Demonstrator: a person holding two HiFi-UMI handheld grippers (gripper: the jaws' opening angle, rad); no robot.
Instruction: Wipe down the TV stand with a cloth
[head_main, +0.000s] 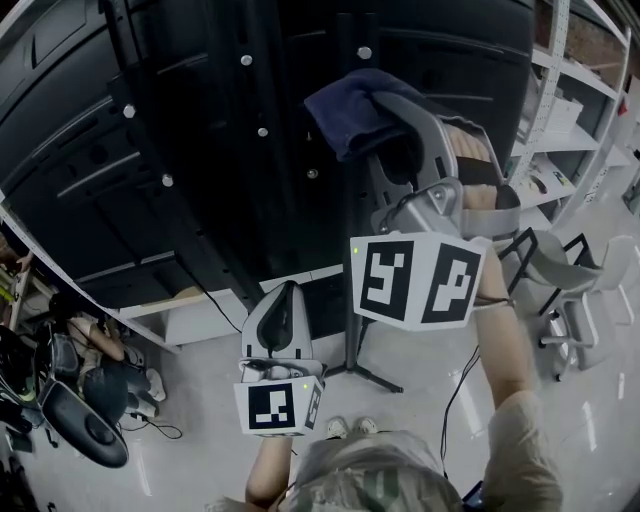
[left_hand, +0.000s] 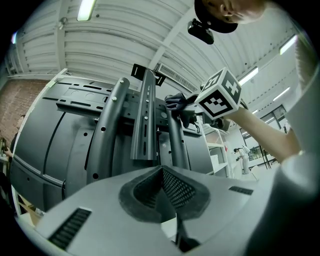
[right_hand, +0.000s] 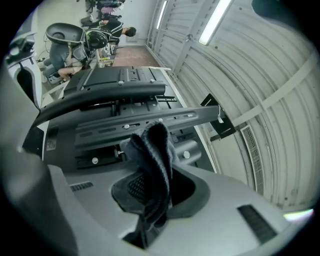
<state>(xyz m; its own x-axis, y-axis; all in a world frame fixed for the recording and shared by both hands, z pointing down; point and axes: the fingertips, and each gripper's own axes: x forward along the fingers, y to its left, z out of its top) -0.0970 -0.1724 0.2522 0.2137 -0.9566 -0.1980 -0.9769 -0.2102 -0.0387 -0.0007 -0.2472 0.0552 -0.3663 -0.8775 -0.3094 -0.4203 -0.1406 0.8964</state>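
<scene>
Workshop floor, white shelving (head_main: 572, 90) at right, black TV stand (head_main: 200, 150) ahead. Right arm stretched forward and up; right gripper (head_main: 392, 120) pinches a dark blue cloth (head_main: 345, 112), held at the stand's upright rail. Left arm tucked low; left gripper (head_main: 283, 300) jaws pressed together, empty, apart from the cloth

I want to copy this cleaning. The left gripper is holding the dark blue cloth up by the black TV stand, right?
No, the right gripper is holding the dark blue cloth up by the black TV stand. The right gripper view shows it pinched between those jaws.
</scene>
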